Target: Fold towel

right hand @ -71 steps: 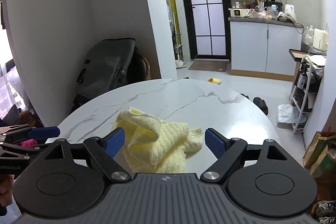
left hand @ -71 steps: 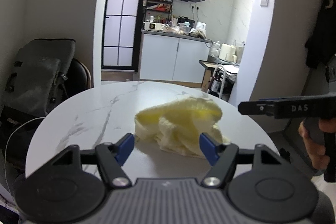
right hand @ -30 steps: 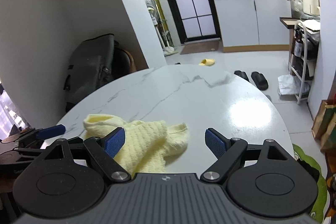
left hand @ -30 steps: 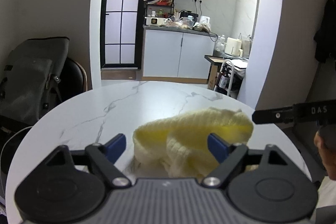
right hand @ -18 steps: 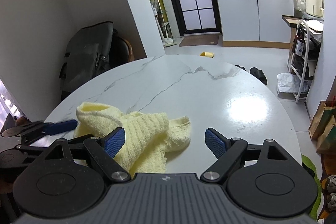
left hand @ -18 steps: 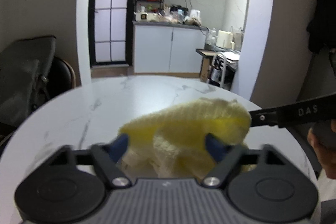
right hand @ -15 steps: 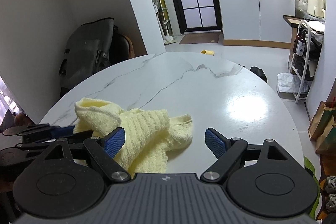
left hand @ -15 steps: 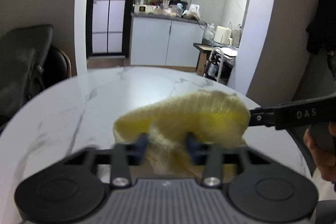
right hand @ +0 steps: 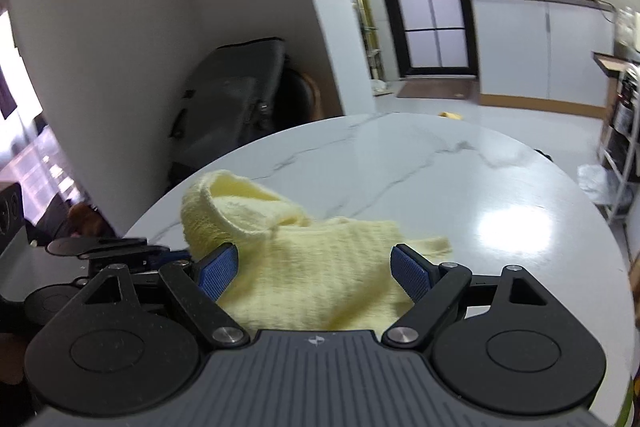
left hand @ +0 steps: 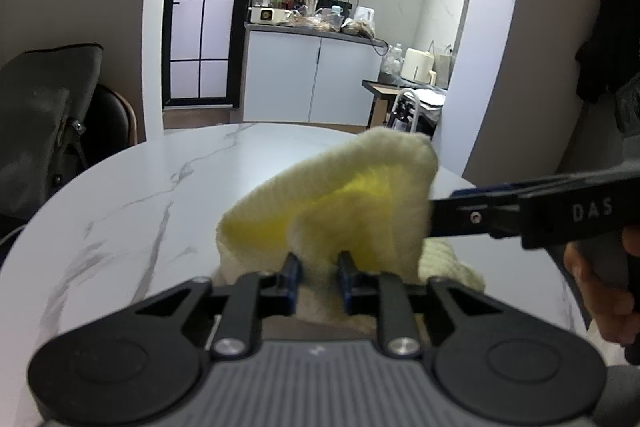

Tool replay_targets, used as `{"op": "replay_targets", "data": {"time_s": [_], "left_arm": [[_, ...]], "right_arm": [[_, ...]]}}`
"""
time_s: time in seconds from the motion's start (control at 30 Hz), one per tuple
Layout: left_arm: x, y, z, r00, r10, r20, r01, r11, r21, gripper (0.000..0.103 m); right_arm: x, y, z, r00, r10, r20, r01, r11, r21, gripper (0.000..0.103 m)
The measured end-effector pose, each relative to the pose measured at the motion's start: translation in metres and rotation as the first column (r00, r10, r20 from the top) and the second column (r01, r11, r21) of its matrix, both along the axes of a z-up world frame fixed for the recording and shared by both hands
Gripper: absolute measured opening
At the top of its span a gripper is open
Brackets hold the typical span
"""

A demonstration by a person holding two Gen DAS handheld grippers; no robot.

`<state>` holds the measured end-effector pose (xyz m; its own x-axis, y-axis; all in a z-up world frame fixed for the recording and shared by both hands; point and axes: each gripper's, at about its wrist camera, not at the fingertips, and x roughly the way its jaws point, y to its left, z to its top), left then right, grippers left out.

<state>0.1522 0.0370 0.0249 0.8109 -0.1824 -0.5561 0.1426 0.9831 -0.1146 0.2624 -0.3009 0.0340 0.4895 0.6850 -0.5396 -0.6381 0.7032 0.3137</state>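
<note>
A crumpled pale yellow towel (left hand: 344,203) lies on a round white marble table (left hand: 152,195). My left gripper (left hand: 319,277) is shut on a fold of the towel and lifts it into a peak. In the right wrist view the towel (right hand: 312,263) lies bunched between the blue pads of my right gripper (right hand: 314,271), which is open just above it. The right gripper also shows in the left wrist view (left hand: 520,215) beside the towel's right edge. The left gripper shows at the left of the right wrist view (right hand: 120,251).
A grey bag (right hand: 232,95) hangs on a dark chair (left hand: 112,119) behind the table's far left. A white pillar (left hand: 480,67) stands past the table's right side. Kitchen cabinets (left hand: 308,87) and a wire rack (right hand: 624,163) stand beyond.
My left gripper has closed from open onto the towel and raised a fold. My right gripper has come in lower and closer over the towel, still open.
</note>
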Motion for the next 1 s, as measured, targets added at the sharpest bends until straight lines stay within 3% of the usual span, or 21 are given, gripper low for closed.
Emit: {"op": "replay_targets", "data": {"time_s": [0.03,0.37,1.0], "left_arm": [[-0.004,0.003,0.003,1.000,0.011,0.012,-0.011,1.000,0.004,0.059],[-0.026,0.018,0.032,0.992,0.085,0.098,-0.086,0.996,0.011,0.058],[-0.013,-0.013,0.051,0.986,0.064,0.154,-0.061,0.998,-0.026,0.060]], "right_arm": [[-0.002,0.005,0.000,1.000,0.012,0.003,-0.012,1.000,-0.010,0.087],[-0.011,0.020,0.000,0.998,0.066,0.002,-0.066,0.997,-0.034,0.087],[-0.025,0.028,-0.007,0.989,0.147,0.018,-0.145,0.985,-0.093,0.087]]}}
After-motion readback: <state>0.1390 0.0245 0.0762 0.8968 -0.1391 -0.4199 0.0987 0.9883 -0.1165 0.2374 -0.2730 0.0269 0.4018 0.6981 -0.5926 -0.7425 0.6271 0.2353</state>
